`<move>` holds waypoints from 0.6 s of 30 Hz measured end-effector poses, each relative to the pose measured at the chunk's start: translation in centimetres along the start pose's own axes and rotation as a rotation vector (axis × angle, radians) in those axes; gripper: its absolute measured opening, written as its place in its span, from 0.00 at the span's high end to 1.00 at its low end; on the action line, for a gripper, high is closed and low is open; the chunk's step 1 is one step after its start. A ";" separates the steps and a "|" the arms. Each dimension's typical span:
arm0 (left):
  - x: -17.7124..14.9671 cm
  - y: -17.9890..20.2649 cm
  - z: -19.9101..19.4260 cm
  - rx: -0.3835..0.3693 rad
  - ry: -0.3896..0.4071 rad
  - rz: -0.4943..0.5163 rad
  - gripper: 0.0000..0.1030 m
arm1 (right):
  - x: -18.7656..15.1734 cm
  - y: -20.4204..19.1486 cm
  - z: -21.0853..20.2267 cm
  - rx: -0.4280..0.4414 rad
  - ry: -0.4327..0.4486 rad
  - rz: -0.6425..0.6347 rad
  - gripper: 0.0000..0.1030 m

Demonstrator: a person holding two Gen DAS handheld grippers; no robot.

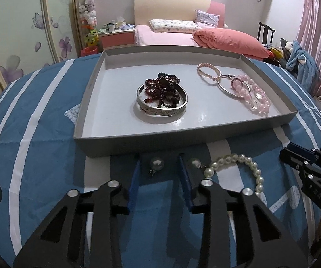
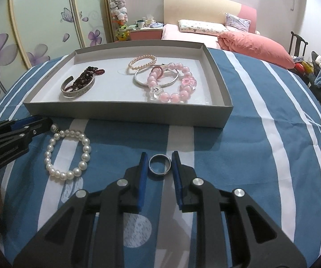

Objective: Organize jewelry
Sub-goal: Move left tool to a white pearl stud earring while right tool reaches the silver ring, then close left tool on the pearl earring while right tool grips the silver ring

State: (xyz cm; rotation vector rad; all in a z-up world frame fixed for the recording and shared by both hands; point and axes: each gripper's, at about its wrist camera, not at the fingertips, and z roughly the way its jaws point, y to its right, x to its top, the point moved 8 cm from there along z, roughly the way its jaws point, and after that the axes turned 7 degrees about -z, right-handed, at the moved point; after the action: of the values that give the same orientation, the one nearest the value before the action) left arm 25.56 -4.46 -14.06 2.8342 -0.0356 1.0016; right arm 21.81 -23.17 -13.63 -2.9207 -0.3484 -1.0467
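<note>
A grey tray on the blue striped cloth holds a silver cuff with dark red beads, a small pink pearl bracelet, a silver bangle and a pink bead bracelet. My left gripper is open around a pearl earring; a second earring lies just right of its right finger. A white pearl bracelet lies on the cloth. My right gripper is open with a silver ring between its fingers.
The tray's front wall stands just beyond both grippers. The right gripper shows at the right edge of the left wrist view; the left gripper shows at the left edge of the right wrist view. A bed and wardrobe lie behind.
</note>
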 end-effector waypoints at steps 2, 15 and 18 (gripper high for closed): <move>0.0 0.1 0.2 0.015 0.004 0.003 0.80 | 0.0 0.0 0.0 0.000 0.000 0.000 0.78; -2.1 -2.0 -2.0 0.047 0.003 0.011 0.86 | 0.0 -0.5 0.0 -0.001 0.000 -0.009 0.78; -2.2 -2.1 -1.9 0.048 0.004 0.002 0.86 | 0.0 -0.6 0.0 0.000 -0.001 -0.008 0.78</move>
State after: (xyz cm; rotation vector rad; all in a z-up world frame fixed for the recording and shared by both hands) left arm 22.79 -2.18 -14.17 2.8753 -0.0137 1.0219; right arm 21.64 -22.55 -13.65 -2.9222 -0.3597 -1.0470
